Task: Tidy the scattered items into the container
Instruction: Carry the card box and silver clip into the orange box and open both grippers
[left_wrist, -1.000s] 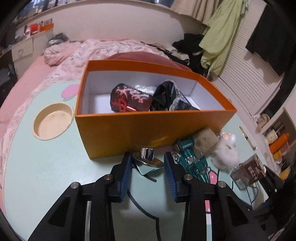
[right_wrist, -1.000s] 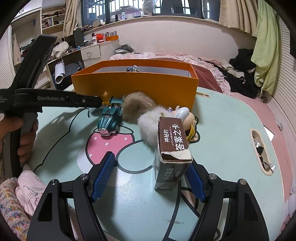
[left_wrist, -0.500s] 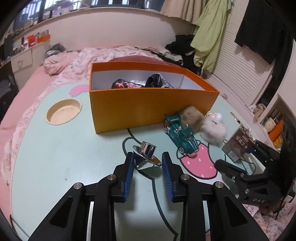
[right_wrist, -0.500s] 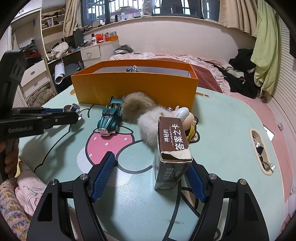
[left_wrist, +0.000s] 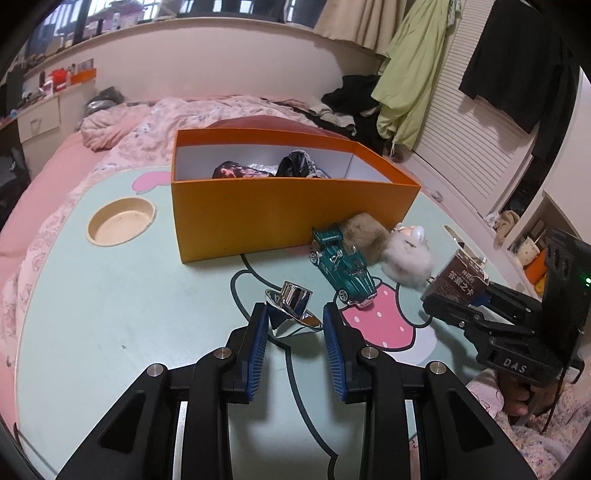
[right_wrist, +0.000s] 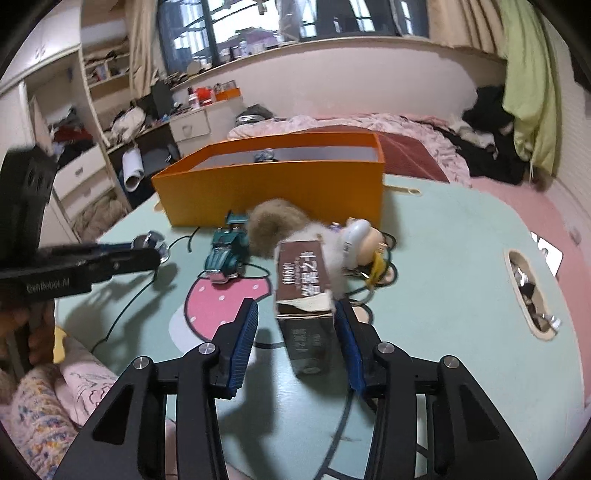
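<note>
The orange box stands on the mint table and holds dark wrapped items. My left gripper is shut on a shiny chrome cone-shaped piece, held just above the table in front of the box. A teal toy car, a brown fur ball and a white fluffy doll lie right of the box. My right gripper is open around a brown carton; its right pad touches the carton, the left pad stands apart. The left gripper also shows in the right wrist view.
A round recessed cup holder sits in the table left of the box. A slot with small items lies at the table's right edge. A pink bed with a crumpled blanket is behind. Knitted fabric lies at the near edge.
My left gripper has pulled back from the box front with the chrome piece. My right gripper has moved forward and narrowed around the carton, which now tilts.
</note>
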